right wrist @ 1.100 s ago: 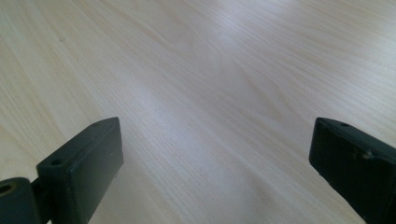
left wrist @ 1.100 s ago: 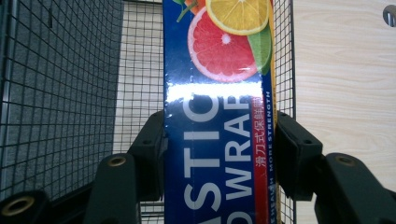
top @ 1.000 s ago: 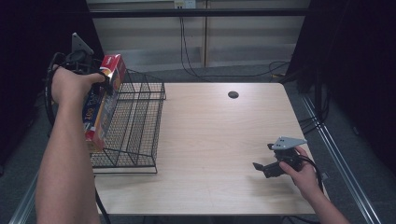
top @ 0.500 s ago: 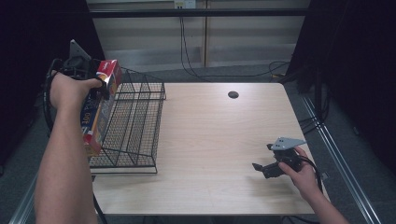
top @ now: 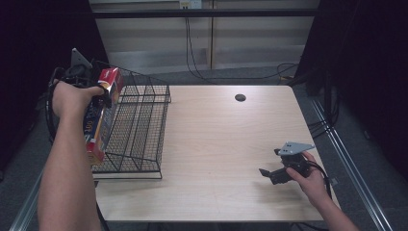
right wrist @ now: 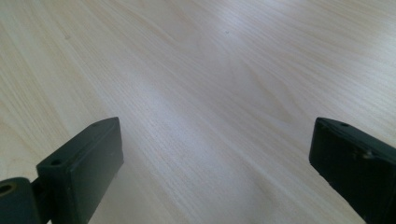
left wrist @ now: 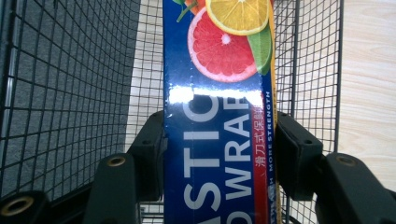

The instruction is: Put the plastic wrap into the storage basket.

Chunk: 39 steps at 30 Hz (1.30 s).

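My left gripper (top: pixel 104 94) is shut on a long blue plastic wrap box (top: pixel 98 122) with a red end and citrus pictures. It holds the box tilted steeply, lower end toward me, at the left side of the black wire basket (top: pixel 139 130). In the left gripper view the box (left wrist: pixel 215 93) runs up between the two jaws of the left gripper (left wrist: pixel 219 154), with basket mesh (left wrist: pixel 70 79) on both sides. Whether the box is inside the basket's left wall I cannot tell. My right gripper (top: pixel 275 172) rests low at the table's near right, open, with nothing in it. The right gripper (right wrist: pixel 215 154) has bare wood between its jaws.
The light wood table (top: pixel 221 139) has a small dark round hole (top: pixel 240 97) near its far edge. Cables (top: pixel 202 53) run over the grey floor behind the table. A metal rail (top: pixel 346 159) runs along the right side.
The left gripper has shifted the box slightly left and down beside the basket's left side. The right gripper has stayed where it was.
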Tool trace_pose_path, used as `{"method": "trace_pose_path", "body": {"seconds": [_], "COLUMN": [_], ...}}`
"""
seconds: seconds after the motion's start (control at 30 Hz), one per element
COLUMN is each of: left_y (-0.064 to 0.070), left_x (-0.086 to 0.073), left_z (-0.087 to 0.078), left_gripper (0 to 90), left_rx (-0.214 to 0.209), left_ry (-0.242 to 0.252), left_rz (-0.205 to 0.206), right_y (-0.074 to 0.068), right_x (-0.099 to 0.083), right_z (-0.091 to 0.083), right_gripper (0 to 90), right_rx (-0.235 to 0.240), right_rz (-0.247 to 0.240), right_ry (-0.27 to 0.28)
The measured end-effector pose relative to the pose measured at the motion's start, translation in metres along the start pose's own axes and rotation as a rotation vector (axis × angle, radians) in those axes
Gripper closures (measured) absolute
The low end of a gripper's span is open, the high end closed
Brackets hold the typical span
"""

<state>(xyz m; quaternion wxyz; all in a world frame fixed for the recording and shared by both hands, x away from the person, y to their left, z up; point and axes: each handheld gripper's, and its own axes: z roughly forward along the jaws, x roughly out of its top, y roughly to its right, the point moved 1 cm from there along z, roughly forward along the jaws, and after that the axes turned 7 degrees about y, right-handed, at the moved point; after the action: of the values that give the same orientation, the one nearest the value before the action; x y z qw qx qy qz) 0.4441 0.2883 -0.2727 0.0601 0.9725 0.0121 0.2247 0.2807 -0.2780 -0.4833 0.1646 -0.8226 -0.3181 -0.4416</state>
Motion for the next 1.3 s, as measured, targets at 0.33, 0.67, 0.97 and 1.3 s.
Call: {"method": "trace_pose_path", "body": {"seconds": [0.33, 0.67, 0.97, 1.3], "left_y": [-0.005, -0.007, -0.004, -0.005], "left_x": [-0.003, -0.005, -0.006, -0.008], "left_z": [0.004, 0.009, 0.017, 0.019], "left_gripper": [44.3, 44.0, 43.6, 43.0], "left_rx": [-0.001, 0.011, 0.016, 0.015], "left_ry": [-0.001, -0.015, -0.034, -0.026], "left_rz": [-0.054, -0.048, -0.038, -0.065], "right_y": [0.0, -0.001, -0.002, -0.003], "right_x": [0.0, 0.0, 0.0, 0.0], "right_z": [0.001, 0.0, 0.001, 0.002], "right_gripper": [2.6, 2.6, 2.6, 2.6], "right_rx": [0.002, -0.001, 0.011, 0.02], "right_rz": [0.003, -0.001, -0.004, -0.004], "right_ry": [0.0, -0.004, -0.009, -0.012]}}
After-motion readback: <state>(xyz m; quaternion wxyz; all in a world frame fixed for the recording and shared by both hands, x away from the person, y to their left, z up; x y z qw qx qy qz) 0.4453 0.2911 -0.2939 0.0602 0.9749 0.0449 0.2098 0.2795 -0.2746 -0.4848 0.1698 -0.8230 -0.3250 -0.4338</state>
